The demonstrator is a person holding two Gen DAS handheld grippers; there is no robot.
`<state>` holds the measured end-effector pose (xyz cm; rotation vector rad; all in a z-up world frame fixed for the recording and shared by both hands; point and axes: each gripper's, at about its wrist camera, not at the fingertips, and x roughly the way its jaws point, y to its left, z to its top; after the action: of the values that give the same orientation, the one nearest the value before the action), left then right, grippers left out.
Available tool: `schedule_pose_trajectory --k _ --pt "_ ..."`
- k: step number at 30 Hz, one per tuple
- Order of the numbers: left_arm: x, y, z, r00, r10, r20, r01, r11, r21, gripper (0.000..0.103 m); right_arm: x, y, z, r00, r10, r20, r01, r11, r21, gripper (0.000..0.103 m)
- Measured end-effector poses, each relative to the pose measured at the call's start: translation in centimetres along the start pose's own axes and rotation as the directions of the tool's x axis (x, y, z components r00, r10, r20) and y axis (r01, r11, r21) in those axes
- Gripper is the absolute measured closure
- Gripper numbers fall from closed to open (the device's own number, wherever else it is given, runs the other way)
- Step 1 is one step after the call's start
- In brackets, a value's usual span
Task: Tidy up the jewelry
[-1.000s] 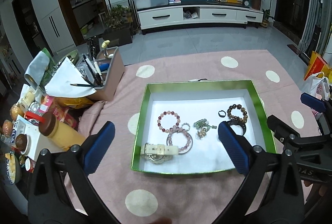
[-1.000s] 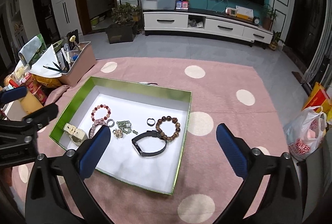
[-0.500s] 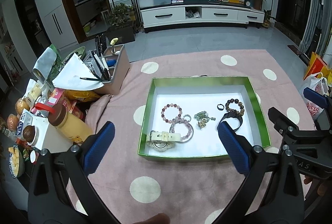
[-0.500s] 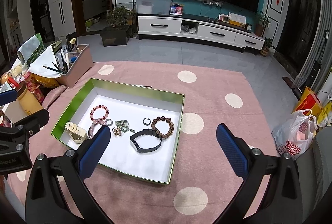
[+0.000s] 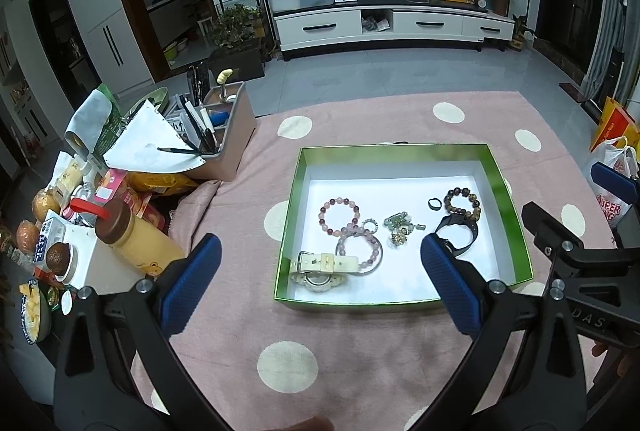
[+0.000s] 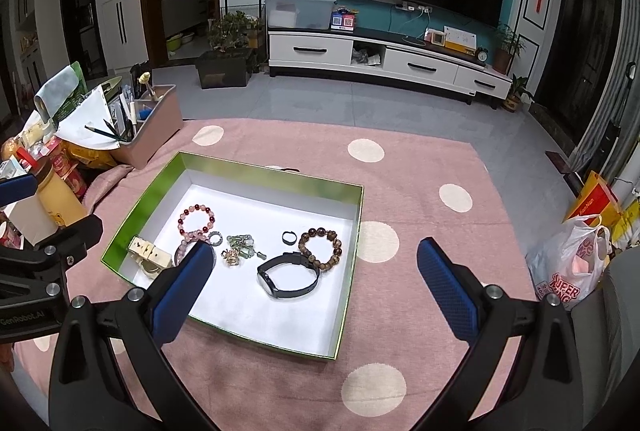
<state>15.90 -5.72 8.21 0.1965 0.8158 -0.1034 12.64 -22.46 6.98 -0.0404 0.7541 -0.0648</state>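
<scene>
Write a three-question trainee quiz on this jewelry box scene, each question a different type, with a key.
1. True or false: the black band lies inside the green box.
2. Multiple choice: the small dark ring lies right beside which item? A) cream watch B) brown bead bracelet C) pen holder
3. Fill in: both the left gripper and the right gripper have their jaws ____ and hold nothing.

Key: 1 true; 2 B; 3 open.

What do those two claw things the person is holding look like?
Both the left gripper and the right gripper are black frames, bolted with silver screws, each ending in two fingers with textured blue pads. White lettering is printed on the bodies.
</scene>
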Motion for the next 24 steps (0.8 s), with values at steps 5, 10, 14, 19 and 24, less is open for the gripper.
schedule_pose_trajectory --k 5,10,14,19,24 --pt "0.6 0.1 -0.1 1.000 0.001 -0.006 -0.001 1.000 0.002 0.002 0.3 0.0 -0.1 1.000 -0.001 -0.004 0.001 1.000 0.001 0.001" --pt "1.1 -0.1 -0.2 1.000 0.002 -0.013 -0.001 1.000 0.005 0.002 0.8 -0.1 -0.1 1.000 -0.001 -0.012 0.001 1.000 0.003 0.001" --pt "1.4 -0.2 -0.2 1.000 -0.001 -0.021 0.001 1.000 0.005 0.002 1.0 -0.2 -0.2 1.000 0.000 -0.016 0.000 1.000 0.005 0.001" --pt "1.8 -0.2 -0.3 0.999 -0.004 -0.033 0.004 1.000 -0.002 0.002 1.4 -0.2 -0.4 1.000 0.000 -0.023 0.000 1.000 0.009 0.001" --pt "2.2 0.0 -0.5 0.999 0.010 -0.052 -0.011 1.000 -0.012 0.002 1.5 -0.1 -0.4 1.000 0.000 -0.023 0.000 1.000 0.010 0.001"
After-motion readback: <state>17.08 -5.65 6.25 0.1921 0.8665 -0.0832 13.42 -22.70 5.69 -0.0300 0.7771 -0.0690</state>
